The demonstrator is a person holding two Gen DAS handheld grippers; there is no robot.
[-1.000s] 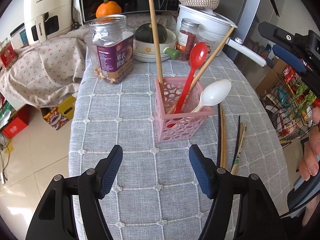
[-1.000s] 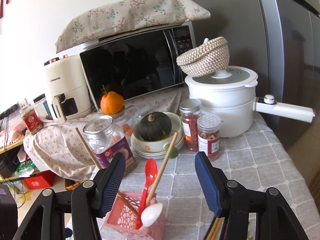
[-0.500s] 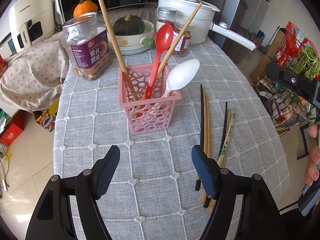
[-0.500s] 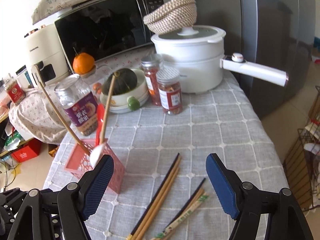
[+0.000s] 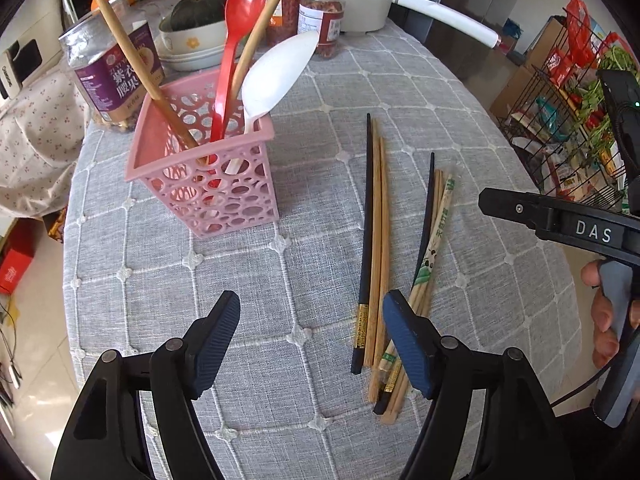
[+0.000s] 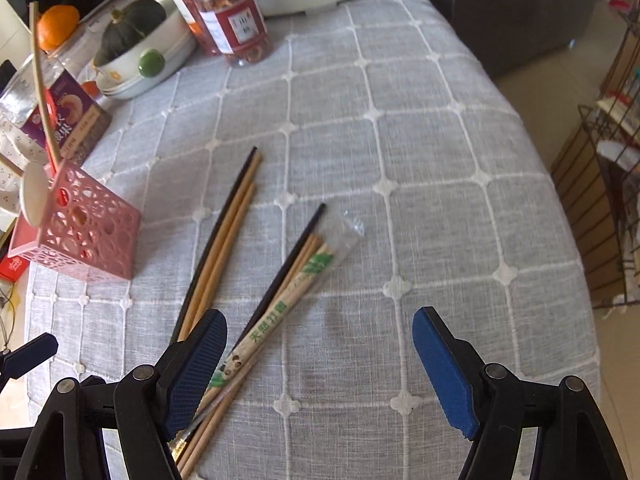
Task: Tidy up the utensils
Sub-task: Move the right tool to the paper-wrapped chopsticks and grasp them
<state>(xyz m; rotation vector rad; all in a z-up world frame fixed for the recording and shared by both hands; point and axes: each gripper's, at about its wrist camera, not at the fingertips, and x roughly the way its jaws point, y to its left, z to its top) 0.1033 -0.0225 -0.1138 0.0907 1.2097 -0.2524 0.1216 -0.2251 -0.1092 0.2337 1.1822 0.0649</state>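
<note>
While both grippers hang spread and empty over the cloth, the loose chopsticks [image 6: 224, 236] lie right of the pink basket [image 5: 208, 184]. Right gripper [image 6: 320, 364] should centre on one bundle, pinch near mid-length; left gripper [image 5: 312, 340] waits.

1. Left wrist view: looking steeply down, close over the grey tablecloth [image 5: 280, 272], toward the pink basket [image 5: 208, 176].
2. Right wrist view: likewise steep and close, further right.
3. Shared: basket, loose chopsticks [image 6: 224, 240], jars behind.
</note>
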